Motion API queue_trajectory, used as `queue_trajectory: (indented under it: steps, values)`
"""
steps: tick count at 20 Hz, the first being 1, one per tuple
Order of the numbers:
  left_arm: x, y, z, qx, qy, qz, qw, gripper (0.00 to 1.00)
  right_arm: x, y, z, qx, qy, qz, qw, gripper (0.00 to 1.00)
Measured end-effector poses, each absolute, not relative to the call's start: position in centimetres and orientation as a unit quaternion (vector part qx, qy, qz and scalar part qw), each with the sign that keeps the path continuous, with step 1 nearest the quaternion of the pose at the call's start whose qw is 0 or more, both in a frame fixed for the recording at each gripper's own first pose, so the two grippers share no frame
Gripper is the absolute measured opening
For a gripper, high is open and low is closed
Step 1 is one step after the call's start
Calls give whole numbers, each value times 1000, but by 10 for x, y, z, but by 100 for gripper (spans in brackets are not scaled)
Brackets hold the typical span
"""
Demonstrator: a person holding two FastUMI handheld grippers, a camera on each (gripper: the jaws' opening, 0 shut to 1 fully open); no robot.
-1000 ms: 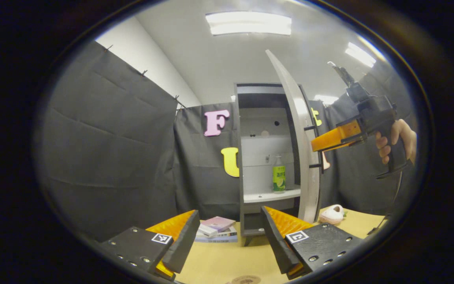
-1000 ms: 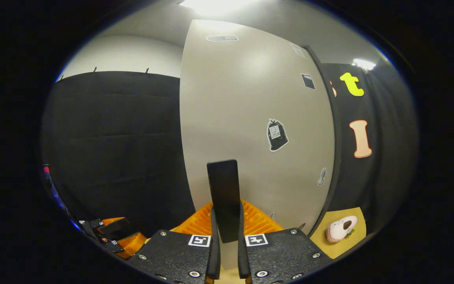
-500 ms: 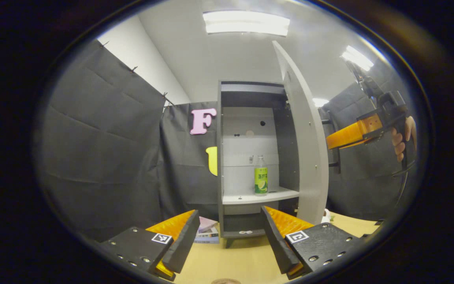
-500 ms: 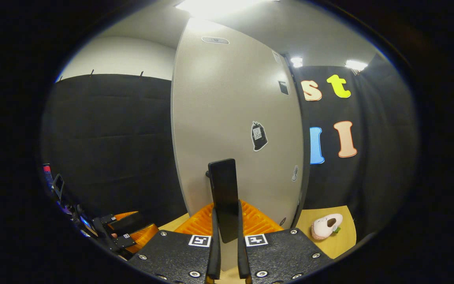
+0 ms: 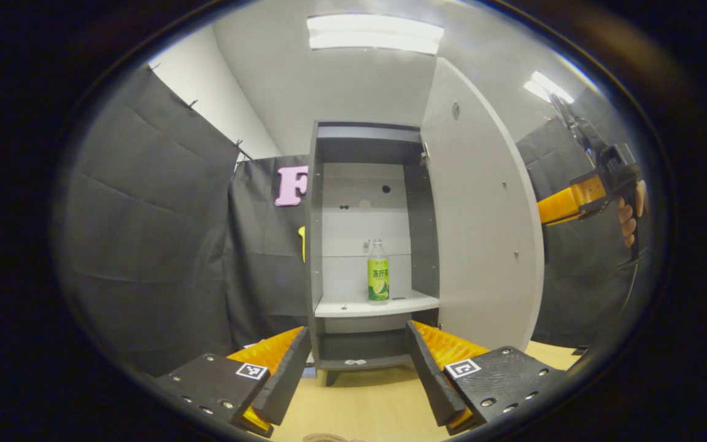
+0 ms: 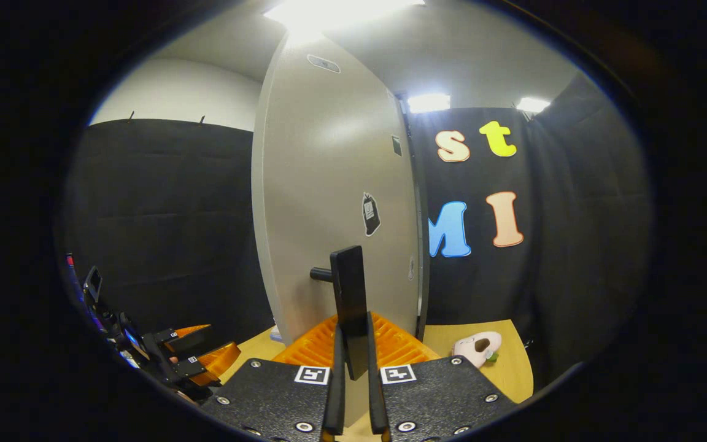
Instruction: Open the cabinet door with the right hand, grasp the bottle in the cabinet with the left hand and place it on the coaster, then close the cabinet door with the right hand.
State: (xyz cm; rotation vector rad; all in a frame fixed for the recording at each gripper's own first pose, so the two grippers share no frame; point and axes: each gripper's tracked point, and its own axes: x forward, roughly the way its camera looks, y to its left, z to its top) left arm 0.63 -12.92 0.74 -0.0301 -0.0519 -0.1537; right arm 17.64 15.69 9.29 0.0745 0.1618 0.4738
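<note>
In the left gripper view, a clear bottle with a green label (image 5: 378, 271) stands upright on the middle shelf of the grey cabinet (image 5: 329, 245). The cabinet door (image 5: 482, 233) is swung wide to the right. My left gripper (image 5: 353, 374) is open and empty, low in front of the cabinet and well short of the bottle. A sliver of the round coaster (image 5: 326, 438) peeks in at the bottom edge. In the right gripper view, my right gripper (image 6: 353, 353) is shut on the door's black bar handle (image 6: 349, 294); the same gripper (image 5: 574, 202) and its hand show beyond the door.
The wooden table (image 5: 366, 405) carries the cabinet. A small pink-and-white plush toy (image 6: 476, 347) lies on the table right of the door. The left gripper (image 6: 188, 362) appears low at left in the right gripper view. Black cloth walls close in all round.
The door has swung further open, pulled by my right gripper. My left gripper has shifted so that the cabinet opening and bottle sit centred ahead; the books have gone out of sight.
</note>
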Motion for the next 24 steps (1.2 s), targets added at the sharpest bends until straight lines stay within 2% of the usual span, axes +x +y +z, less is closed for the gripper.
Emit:
queue_trajectory:
  steps: [5, 6, 8, 9, 10, 13, 14, 15, 16, 18, 20, 21, 22, 23, 24]
  values:
    - [4, -136, 10, -10, -23, -73, 997, 92, 182, 129, 92, 35, 74, 213, 974, 13]
    - [2, -137, 10, -7, -22, -71, 997, 89, 183, 123, 92, 31, 72, 207, 975, 13]
    - [0, -138, 11, -6, -21, -65, 998, 92, 186, 111, 92, 25, 67, 196, 978, 11]
    - [-1, -139, 13, -5, -21, -62, 998, 89, 189, 105, 93, 25, 64, 191, 979, 11]
    - [-1, -141, 13, -4, -21, -59, 998, 92, 190, 100, 93, 27, 63, 186, 980, 11]
    - [0, -145, 17, 3, -20, -52, 998, 92, 189, 102, 90, 57, 62, 206, 975, 11]
    - [2, -147, 19, 6, -19, -50, 999, 89, 186, 101, 91, 64, 61, 212, 973, 10]
    - [5, -149, 20, 8, -19, -50, 999, 92, 186, 98, 91, 68, 58, 213, 973, 11]
    - [6, -151, 23, 10, -16, -51, 999, 89, 184, 94, 90, 68, 56, 211, 973, 12]
    - [18, -157, 26, 16, -13, -54, 998, 89, 177, 85, 88, 67, 52, 205, 975, 17]
    - [33, -160, 35, 19, -15, -57, 998, 92, 169, 67, 89, 56, 42, 191, 979, 33]
    - [40, -162, 38, 16, -16, -60, 998, 92, 169, 56, 91, 45, 31, 176, 983, 58]
    - [51, -164, 41, 12, -17, -64, 998, 89, 166, 42, 91, 33, 21, 154, 987, 70]
    - [62, -167, 44, 8, -20, -69, 997, 88, 165, 32, 90, 23, 14, 131, 991, 92]
    - [73, -169, 47, 4, -22, -75, 997, 88, 162, 23, 89, 18, 12, 109, 994, 92]
